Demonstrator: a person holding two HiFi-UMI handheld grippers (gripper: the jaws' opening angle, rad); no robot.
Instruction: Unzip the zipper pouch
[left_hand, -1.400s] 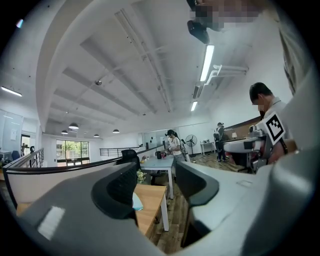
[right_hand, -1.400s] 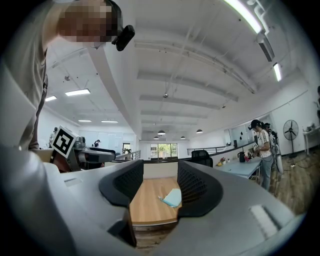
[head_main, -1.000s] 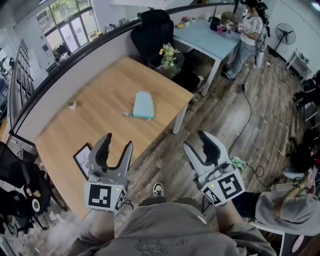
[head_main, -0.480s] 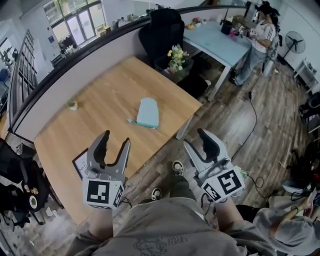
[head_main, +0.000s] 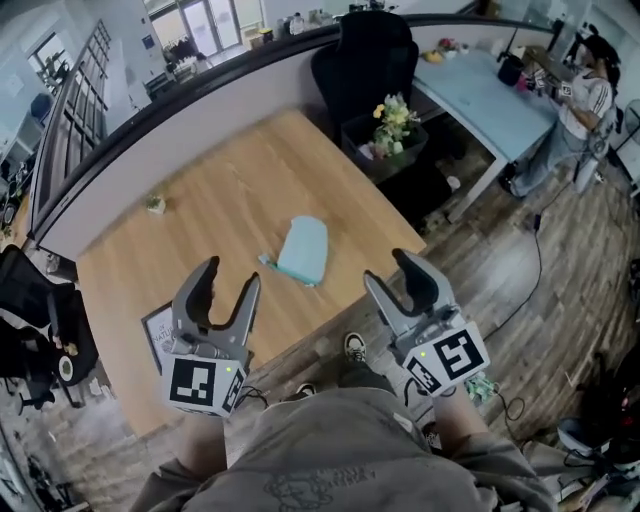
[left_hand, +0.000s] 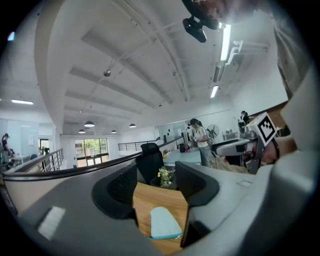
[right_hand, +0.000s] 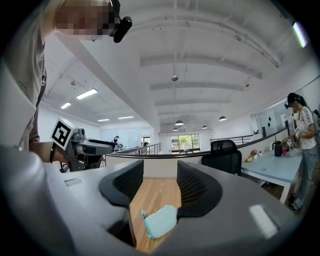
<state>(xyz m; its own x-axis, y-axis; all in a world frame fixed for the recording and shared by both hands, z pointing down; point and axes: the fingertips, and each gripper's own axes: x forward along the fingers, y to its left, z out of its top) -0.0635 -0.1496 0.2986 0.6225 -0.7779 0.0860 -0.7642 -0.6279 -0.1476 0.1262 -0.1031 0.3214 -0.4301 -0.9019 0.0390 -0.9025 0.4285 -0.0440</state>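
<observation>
A pale teal zipper pouch (head_main: 303, 249) lies flat on the wooden table (head_main: 220, 200), near its front right edge. It shows between the jaws in the left gripper view (left_hand: 164, 223) and in the right gripper view (right_hand: 161, 220). My left gripper (head_main: 229, 282) is held over the table's front edge, short of the pouch, open and empty. My right gripper (head_main: 392, 274) hovers just off the table's edge, right of the pouch, also open and empty. Neither touches the pouch.
A framed card (head_main: 161, 335) lies at the table's near left corner and a small object (head_main: 155, 204) at its far left. A black chair (head_main: 365, 60) and a flower pot (head_main: 393, 125) stand behind the table. A person (head_main: 577, 110) stands at a light blue desk (head_main: 490, 95).
The view has come closer to the table. The pouch now lies nearer both grippers and more between them. Both grippers stay open.
</observation>
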